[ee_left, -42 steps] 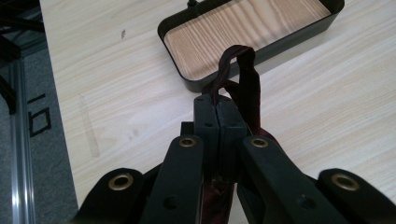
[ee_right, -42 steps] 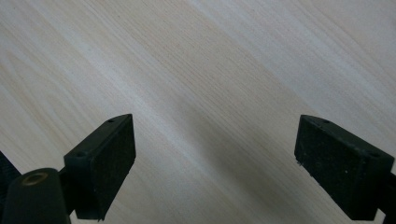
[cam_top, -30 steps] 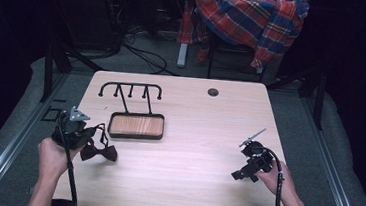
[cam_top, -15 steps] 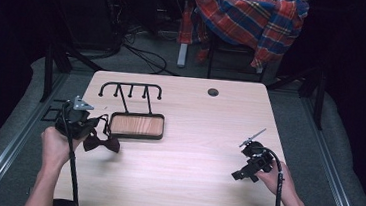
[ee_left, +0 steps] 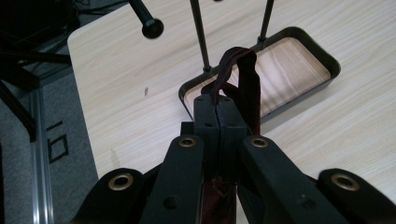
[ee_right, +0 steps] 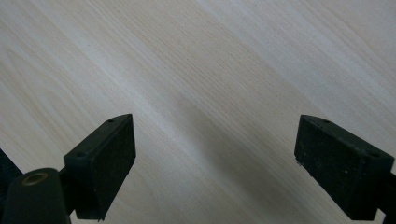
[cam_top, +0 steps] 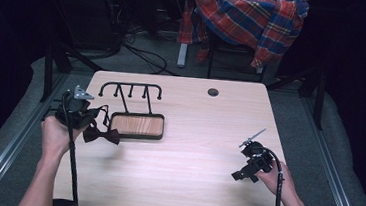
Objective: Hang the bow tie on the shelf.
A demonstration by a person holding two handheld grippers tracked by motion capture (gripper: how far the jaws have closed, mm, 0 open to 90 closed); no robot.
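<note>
Two grippers are working at the table [cam_top: 189,184]. My left gripper [ee_left: 219,109] is pinching the dark strap [ee_left: 243,70] of a bow tie [cam_top: 101,135] between jaws pressed together; the strap is looping up out of the jaw tips, above the near left corner of the wooden tray [ee_left: 299,60]. In the high view the bow is hanging just below and right of that gripper, beside the tray's left end, near the black hook rack [cam_top: 131,89]. My right gripper [ee_right: 215,168] is hovering over bare tabletop at the right side, well apart, jaws spread wide and holding nothing. I am reading no writing or labels anywhere.
</note>
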